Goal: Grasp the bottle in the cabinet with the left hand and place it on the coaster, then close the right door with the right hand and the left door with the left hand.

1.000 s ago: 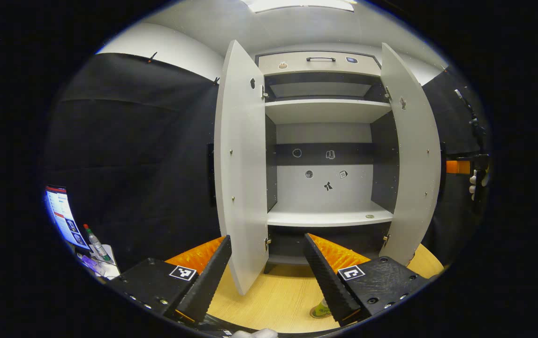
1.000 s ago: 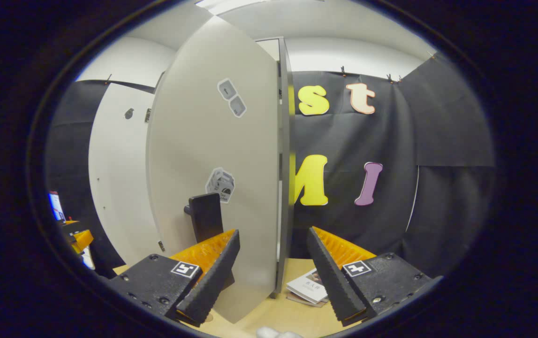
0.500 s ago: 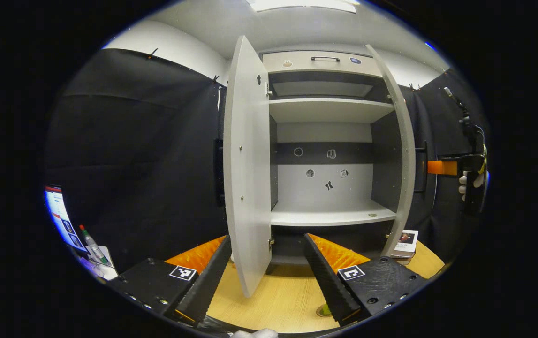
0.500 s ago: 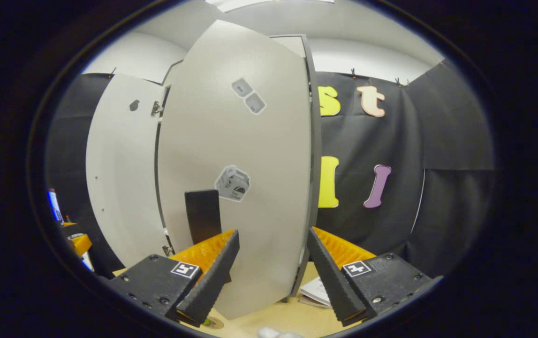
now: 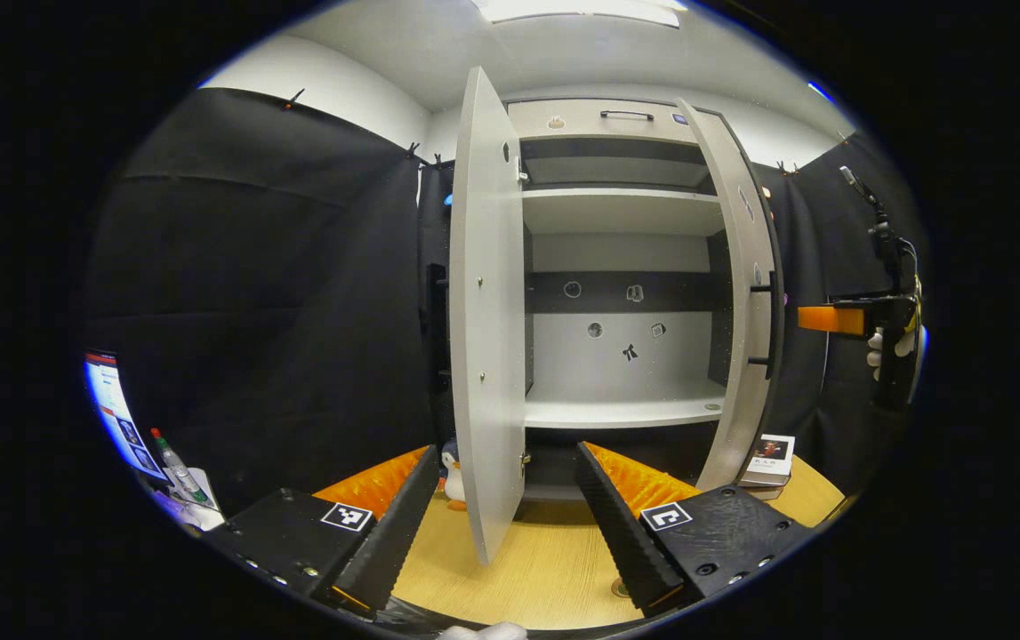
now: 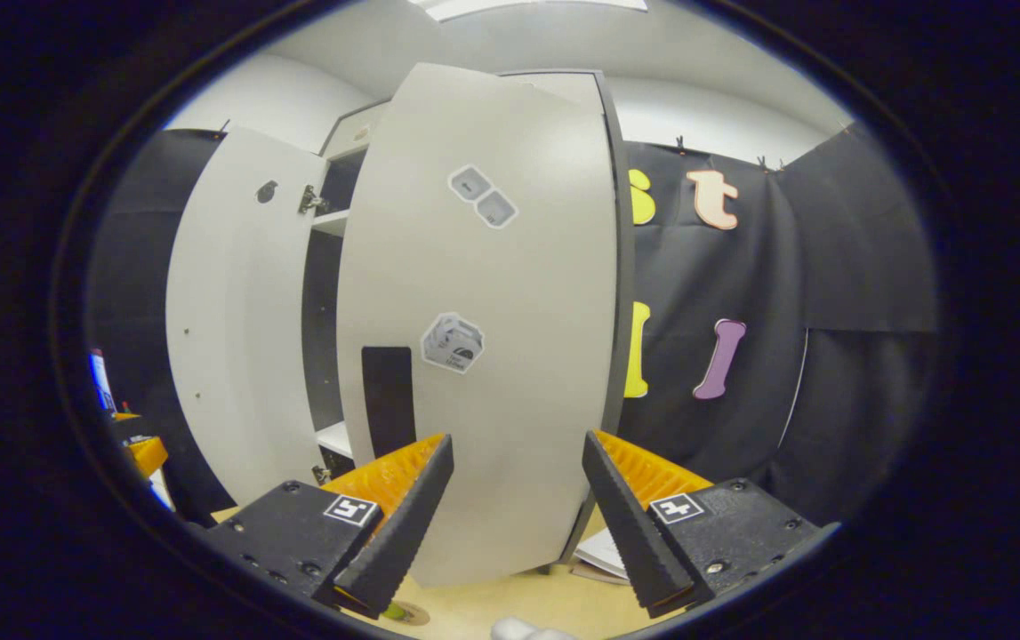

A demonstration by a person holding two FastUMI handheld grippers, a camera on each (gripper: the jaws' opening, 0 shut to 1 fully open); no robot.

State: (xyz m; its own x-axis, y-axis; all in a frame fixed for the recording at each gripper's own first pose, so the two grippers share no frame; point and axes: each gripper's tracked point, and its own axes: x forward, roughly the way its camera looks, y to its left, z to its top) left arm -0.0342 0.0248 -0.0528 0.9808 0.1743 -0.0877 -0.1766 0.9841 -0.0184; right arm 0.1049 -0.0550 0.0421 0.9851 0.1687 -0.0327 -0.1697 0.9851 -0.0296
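Left gripper (image 5: 505, 524): we see its fingers spread wide, nothing between them, hovering over the table (image 5: 545, 569) in front of the cabinet (image 5: 621, 267). A white glove edge peeks in at the bottom of the left gripper view.

Just ahead, the left door (image 5: 487, 311) stands open, edge-on to us, its bottom corner between the two fingers in the picture. The right door (image 5: 741, 293) is swung partway in, black handle (image 5: 763, 324) on its outer face. Between the doors we see bare shelves and small stickers on the back panel. A drawer with a handle sits at the top.

By the right finger's tip, a round bit (image 5: 619, 587) on the table, mostly hidden; we cannot tell if it is the coaster or the bottle. A penguin toy (image 5: 452, 471) stands behind the left door. A book (image 5: 767, 449) lies beside the right door's foot. Far left: a lit screen (image 5: 118, 413) and a pen (image 5: 176, 458).

Right gripper (image 6: 514, 529): fingers wide apart, empty, pointed at the right door's (image 6: 492, 311) outer face, close to it; contact not clear. The handle (image 6: 387, 400) sits just above its left finger. From the left gripper view we see the right gripper (image 5: 830, 318) off to the right of that door, held by a gloved hand (image 5: 883, 347).

In the right gripper view, the left door (image 6: 234, 320) is open beyond. A round disc with something green (image 6: 403, 612) lies on the table by the left fingertip, mostly cut off. The book's corner (image 6: 603, 556) shows under the door.
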